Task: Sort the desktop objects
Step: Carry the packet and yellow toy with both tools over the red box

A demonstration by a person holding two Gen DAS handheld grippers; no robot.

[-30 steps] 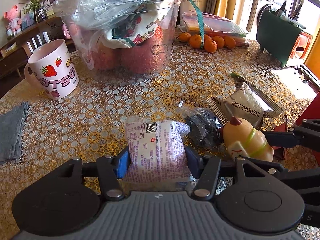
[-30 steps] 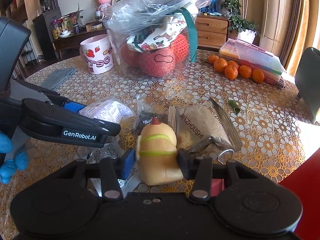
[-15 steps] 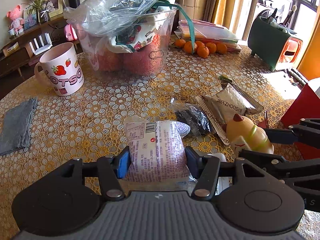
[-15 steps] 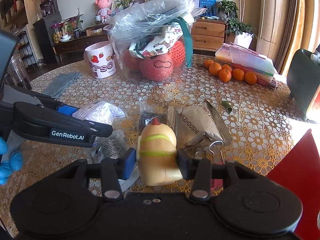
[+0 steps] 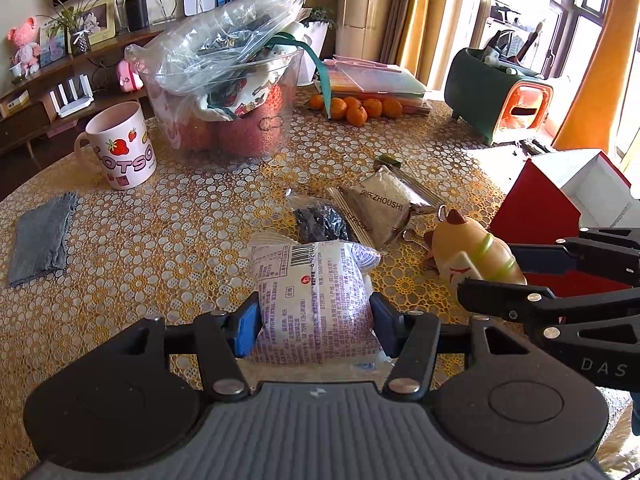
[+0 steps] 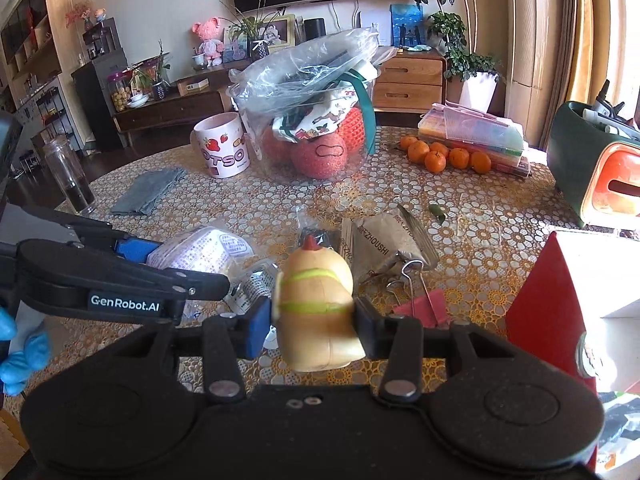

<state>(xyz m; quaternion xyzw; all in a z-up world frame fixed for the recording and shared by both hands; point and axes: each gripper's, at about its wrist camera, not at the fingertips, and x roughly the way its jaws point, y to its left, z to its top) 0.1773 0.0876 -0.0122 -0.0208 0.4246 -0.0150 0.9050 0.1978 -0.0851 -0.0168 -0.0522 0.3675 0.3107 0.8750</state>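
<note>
My left gripper (image 5: 314, 322) is shut on a white snack packet with purple print (image 5: 316, 296), held above the table. It also shows in the right wrist view (image 6: 200, 250). My right gripper (image 6: 314, 326) is shut on a tan squishy toy with a green stripe and red tip (image 6: 316, 296), lifted off the table; the toy also shows in the left wrist view (image 5: 474, 254). On the table lie a grey ZHOUSHI packet (image 5: 380, 202), a clear bag of dark bits (image 5: 320, 222) and binder clips (image 6: 416, 300).
A red box with a white inside (image 5: 560, 204) stands at the right. A clear tub of bagged items (image 5: 228, 112), a strawberry mug (image 5: 122, 148), a grey cloth (image 5: 40, 236), tangerines (image 5: 356, 108) and a green-orange caddy (image 5: 500, 100) stand further back.
Both grippers have risen and pulled back with their objects. The toy has moved right toward the red box, which has come into view.
</note>
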